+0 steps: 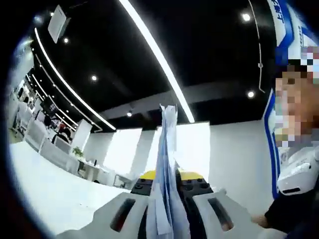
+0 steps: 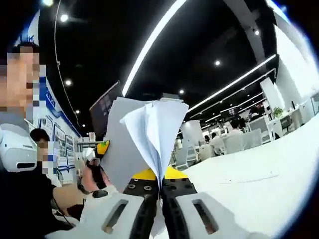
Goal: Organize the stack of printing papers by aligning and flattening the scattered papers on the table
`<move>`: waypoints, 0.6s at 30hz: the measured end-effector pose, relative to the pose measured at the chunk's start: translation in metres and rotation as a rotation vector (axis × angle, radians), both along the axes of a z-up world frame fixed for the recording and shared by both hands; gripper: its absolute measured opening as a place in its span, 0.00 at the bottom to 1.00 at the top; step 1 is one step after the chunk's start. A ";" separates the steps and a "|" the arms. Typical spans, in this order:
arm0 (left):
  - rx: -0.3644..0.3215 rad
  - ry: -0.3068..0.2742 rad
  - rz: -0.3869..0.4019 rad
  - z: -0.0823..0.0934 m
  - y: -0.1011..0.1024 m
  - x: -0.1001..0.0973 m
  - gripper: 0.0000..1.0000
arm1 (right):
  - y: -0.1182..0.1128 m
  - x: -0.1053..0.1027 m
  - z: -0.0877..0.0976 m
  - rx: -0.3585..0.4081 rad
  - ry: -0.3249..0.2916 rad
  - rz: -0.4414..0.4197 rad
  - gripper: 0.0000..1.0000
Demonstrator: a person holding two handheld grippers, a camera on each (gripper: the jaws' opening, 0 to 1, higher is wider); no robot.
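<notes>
A stack of white printing papers stands on edge between the jaws of my left gripper, which is shut on it; I see the sheets edge-on, rising toward the ceiling. In the right gripper view the same papers fan out a little above my right gripper, whose jaws are shut on their lower edge. Both grippers are lifted and point upward. The other gripper, with a yellow part, shows at the left behind the sheets, held in a person's hand.
A white table runs along the lower left, and in the right gripper view the table lies at the lower right. The person holding the grippers stands close. An office with desks, chairs and people lies behind.
</notes>
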State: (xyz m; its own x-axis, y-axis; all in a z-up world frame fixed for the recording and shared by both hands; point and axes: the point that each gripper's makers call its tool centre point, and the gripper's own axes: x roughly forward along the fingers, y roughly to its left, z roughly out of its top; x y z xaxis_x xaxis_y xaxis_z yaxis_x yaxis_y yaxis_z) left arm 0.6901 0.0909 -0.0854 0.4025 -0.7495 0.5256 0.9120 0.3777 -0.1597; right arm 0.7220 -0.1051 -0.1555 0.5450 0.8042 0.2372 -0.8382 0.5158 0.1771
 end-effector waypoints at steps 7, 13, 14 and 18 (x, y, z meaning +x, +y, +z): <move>0.176 0.012 0.045 -0.038 -0.007 0.010 0.08 | -0.003 0.006 -0.008 -0.112 -0.023 -0.041 0.00; 0.415 0.019 0.197 -0.096 -0.009 0.033 0.07 | 0.001 0.007 -0.026 -0.225 -0.022 -0.074 0.00; 0.447 0.024 0.212 -0.105 -0.009 0.036 0.07 | 0.002 0.007 -0.029 -0.239 -0.018 -0.076 0.00; 0.540 0.115 0.256 -0.144 -0.009 0.049 0.10 | 0.001 0.012 -0.053 -0.306 0.080 -0.093 0.00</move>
State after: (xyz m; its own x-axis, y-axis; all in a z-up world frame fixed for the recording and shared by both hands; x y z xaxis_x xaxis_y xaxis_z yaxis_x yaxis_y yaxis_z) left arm 0.7388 0.0821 -0.2292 0.6366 -0.7701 0.0409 0.7700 0.6377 0.0233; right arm 0.7345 -0.1040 -0.2089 0.6269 0.7772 -0.0540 -0.7744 0.6293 0.0657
